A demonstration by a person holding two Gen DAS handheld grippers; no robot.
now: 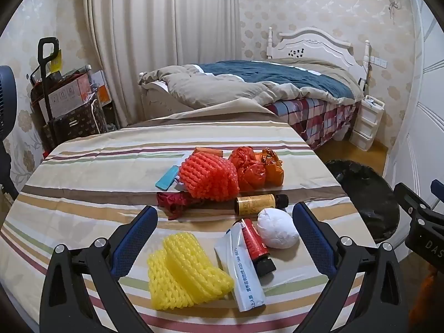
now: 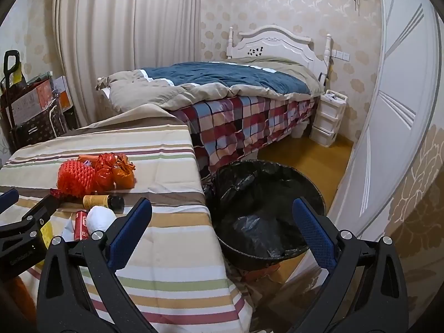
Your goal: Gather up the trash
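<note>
Trash lies on the striped tablecloth (image 1: 83, 172): a yellow foam net (image 1: 183, 274), a white tube (image 1: 244, 272), a red tube (image 1: 256, 245), a white paper ball (image 1: 277, 229), a brown bottle (image 1: 259, 204), an orange foam net (image 1: 208, 176), orange wrappers (image 1: 256, 168), a dark red wrapper (image 1: 173, 201) and a teal card (image 1: 166, 179). My left gripper (image 1: 224, 216) is open and empty, above the tubes and the yellow net. My right gripper (image 2: 222, 211) is open and empty, over the near rim of the black-lined bin (image 2: 266, 211) beside the table's right edge.
A bed (image 2: 236, 105) with a plaid sheet stands behind the table and bin. A white drawer unit (image 2: 327, 119) is by the headboard. A white door (image 2: 394, 138) is on the right. Boxes and a trolley (image 1: 63, 102) stand at the far left.
</note>
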